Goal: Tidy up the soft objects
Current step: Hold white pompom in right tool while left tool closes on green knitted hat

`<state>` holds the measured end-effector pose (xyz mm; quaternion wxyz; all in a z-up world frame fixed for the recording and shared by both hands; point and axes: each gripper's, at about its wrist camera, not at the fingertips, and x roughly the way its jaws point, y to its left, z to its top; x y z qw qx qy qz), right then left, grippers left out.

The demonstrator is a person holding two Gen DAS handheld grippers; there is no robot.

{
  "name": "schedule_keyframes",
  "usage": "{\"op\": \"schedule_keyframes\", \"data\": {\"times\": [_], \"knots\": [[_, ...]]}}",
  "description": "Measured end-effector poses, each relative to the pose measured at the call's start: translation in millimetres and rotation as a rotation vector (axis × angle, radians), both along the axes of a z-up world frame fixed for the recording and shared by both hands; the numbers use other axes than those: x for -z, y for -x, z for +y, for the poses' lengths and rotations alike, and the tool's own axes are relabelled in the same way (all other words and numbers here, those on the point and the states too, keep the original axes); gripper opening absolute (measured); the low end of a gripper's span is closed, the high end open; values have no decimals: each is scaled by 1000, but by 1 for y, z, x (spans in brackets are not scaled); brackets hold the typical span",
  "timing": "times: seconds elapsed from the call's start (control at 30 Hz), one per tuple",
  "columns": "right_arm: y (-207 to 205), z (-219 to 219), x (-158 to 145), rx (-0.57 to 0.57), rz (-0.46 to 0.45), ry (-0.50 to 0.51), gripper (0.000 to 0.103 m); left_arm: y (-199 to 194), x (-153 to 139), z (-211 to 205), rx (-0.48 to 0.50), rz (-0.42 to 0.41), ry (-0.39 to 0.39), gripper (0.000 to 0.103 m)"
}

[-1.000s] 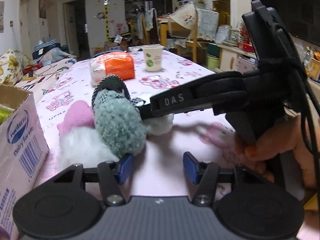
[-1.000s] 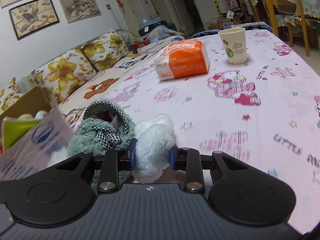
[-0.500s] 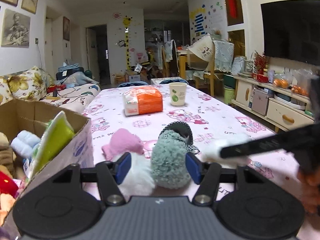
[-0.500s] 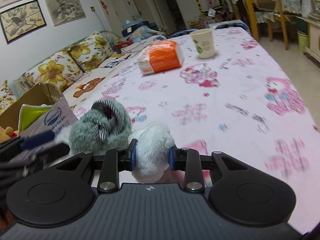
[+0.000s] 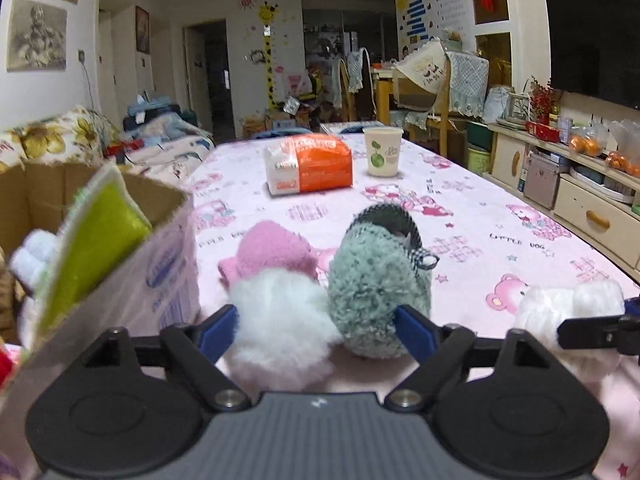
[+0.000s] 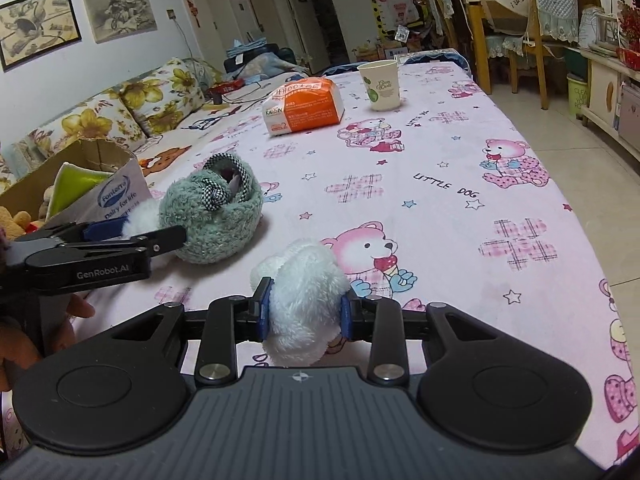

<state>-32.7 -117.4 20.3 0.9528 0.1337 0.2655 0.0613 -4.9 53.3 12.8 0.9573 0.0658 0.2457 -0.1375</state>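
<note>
My left gripper (image 5: 316,332) points at a green fluffy slipper (image 5: 376,288) and a white fluffy piece (image 5: 280,312) lying side by side on the table. Both sit between its jaws, which are opening wide and do not squeeze them. A pink soft piece (image 5: 272,252) lies just behind. My right gripper (image 6: 305,312) is shut on a white plush (image 6: 304,280) low over the table, its jaws starting to open. In the right wrist view the left gripper (image 6: 144,226) reaches in beside the slipper (image 6: 216,216). The right gripper (image 5: 592,328) with its plush (image 5: 560,304) shows at the left wrist view's right edge.
A cardboard box (image 5: 160,248) holding several soft things stands at the table's left edge, also seen as the box (image 6: 116,196). An orange tissue pack (image 5: 312,164) and a paper cup (image 5: 382,152) stand farther back. A sofa runs along the left; chairs and a cabinet stand on the right.
The left jaws have spread wide around the slipper and white fluff, and the box has come into its view. The right gripper carried the white plush rightward, away from the slipper.
</note>
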Motion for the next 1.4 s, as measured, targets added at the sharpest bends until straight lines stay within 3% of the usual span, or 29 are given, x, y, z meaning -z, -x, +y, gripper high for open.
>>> {"op": "schedule_keyframes", "data": {"times": [0.17, 0.43, 0.7, 1.0, 1.13, 1.27, 1.4], "knots": [[-1, 5, -3, -2, -21, 13, 53, 3, 1, -6, 69, 22, 2, 90], [8, 3, -3, 9, -34, 9, 55, 14, -1, -19, 211, 30, 17, 90], [10, 4, -3, -5, -32, 12, 55, 0, 0, -2, 48, 13, 11, 87], [9, 7, -1, -23, -17, 7, 59, -3, 1, -2, 50, -8, -5, 87], [8, 6, -2, -21, -14, 19, 59, 2, -8, 4, 41, -16, 32, 87], [7, 5, -2, -19, -9, 16, 64, 8, -11, 4, 37, -35, 16, 89], [6, 3, -1, -18, -4, 13, 70, 7, -7, 0, 21, -29, -47, 87]]}}
